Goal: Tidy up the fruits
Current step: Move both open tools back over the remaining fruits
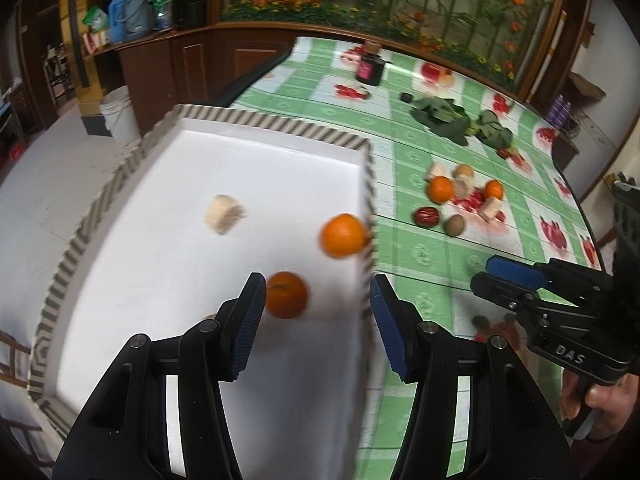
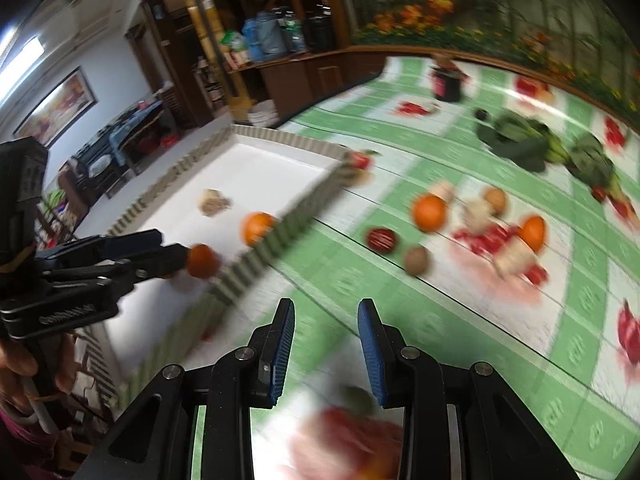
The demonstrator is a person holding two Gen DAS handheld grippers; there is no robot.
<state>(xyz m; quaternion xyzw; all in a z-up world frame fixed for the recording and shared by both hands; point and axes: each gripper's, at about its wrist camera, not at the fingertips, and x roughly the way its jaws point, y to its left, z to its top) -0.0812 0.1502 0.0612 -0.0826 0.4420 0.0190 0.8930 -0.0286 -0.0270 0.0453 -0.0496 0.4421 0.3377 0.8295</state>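
Claws first: the left claw [image 1: 318,320] sits low at the bottom centre of the left wrist view, fingers spread wide with nothing between them, poised over the near end of the white tray [image 1: 120,280]. One orange [image 1: 287,294] lies in the tray just beside the left finger's blue pad; a second orange [image 1: 344,235] rests against the tray's striped right wall, and a pale, blurred chunk [image 1: 224,214] sits further up toward the middle.

At the right edge of that view the right claw [image 1: 486,274] points leftward above the desk [image 1: 420,152], its hand [image 1: 596,412] cut off by the frame. From its own camera the right claw [image 2: 326,344] is parted, empty, over the green checked cloth.

More fruit lies loose on the desk to the right of the tray: two oranges [image 1: 441,189] [image 1: 493,190], a dark red fruit [image 1: 427,216], a brown one [image 1: 455,225], and pale pieces too smeared to name. Leafy greens [image 1: 460,120] lie further up, with a dark jar [image 1: 370,68] beyond.

The right wrist view is heavily blurred; the reddish shape at its bottom edge cannot be made out.
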